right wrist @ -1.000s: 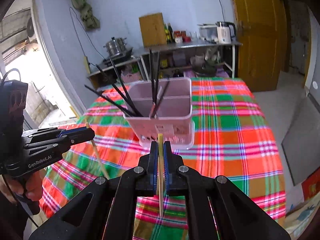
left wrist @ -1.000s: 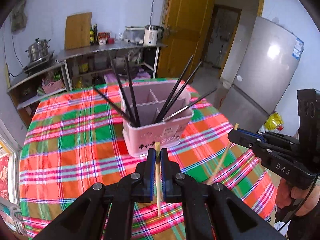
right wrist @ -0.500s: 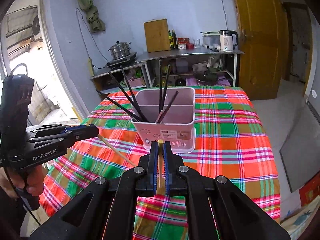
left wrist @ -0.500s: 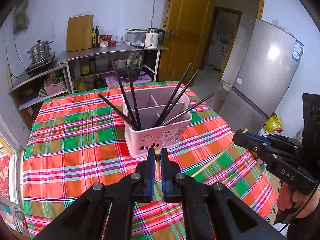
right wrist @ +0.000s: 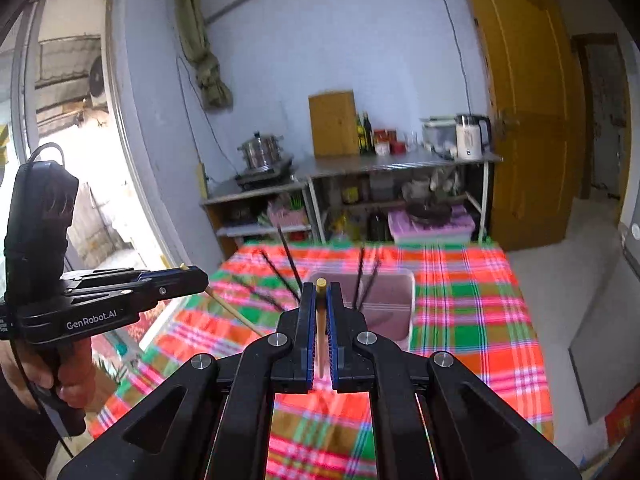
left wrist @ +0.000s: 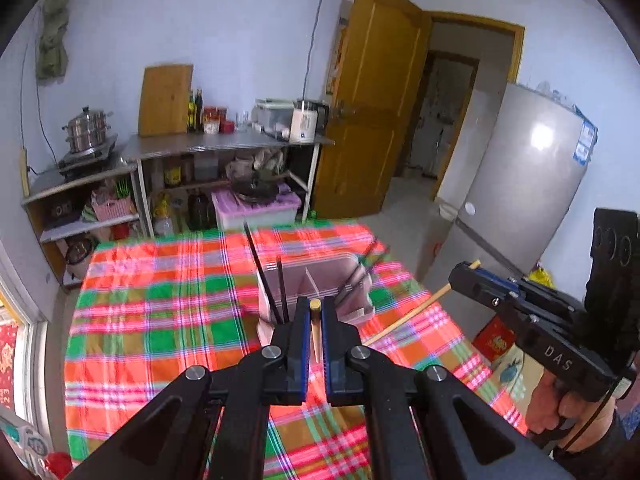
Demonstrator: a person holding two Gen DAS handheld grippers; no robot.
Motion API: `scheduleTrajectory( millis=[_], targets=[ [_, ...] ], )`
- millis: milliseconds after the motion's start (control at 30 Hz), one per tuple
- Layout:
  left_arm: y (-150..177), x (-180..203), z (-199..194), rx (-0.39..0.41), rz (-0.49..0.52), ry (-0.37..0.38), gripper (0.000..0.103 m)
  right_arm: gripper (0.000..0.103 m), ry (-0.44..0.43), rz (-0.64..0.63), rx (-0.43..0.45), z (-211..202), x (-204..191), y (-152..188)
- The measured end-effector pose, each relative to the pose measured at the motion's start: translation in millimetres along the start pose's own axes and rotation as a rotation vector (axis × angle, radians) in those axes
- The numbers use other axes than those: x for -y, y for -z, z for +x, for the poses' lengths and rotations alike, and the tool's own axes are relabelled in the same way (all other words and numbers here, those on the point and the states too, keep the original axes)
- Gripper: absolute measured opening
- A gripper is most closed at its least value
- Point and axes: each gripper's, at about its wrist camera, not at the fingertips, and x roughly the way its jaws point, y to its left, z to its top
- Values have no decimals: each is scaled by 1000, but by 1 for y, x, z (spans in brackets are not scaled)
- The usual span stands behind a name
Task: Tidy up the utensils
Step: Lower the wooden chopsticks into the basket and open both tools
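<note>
the pink holder (left wrist: 320, 288) with black chopsticks (left wrist: 262, 280) sits on the plaid cloth (left wrist: 160, 320). the left gripper (left wrist: 315, 312) clamps a wooden chopstick (left wrist: 316, 336); at 3 o'clock, the right gripper (right wrist: 320, 300) clamps another wooden stick (right wrist: 321, 332).

White letters "DAS" stand on the side of the black right tool (left wrist: 464, 278). "GenRobot.AI" is printed in white on the black left tool (right wrist: 194, 280). No other writing is legible.

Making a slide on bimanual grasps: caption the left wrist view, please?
Left gripper jaws clamp a wooden chopstick above the pink utensil holder; right gripper holds another.
</note>
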Motion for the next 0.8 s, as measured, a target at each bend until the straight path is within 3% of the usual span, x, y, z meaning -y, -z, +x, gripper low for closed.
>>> scheduleTrajectory(
  millis=[133,300,800],
  targets=[
    [-22,-4,-2,44,6,-12,5,5,3,3,42,7,-1,-17],
    [-33,-13,19,37,-1,-16,5,5,31,4,50,26,3,-24],
    [3,-39,99,-69,-71,1,5,5,62,28,-51,85,24,4]
  ],
)
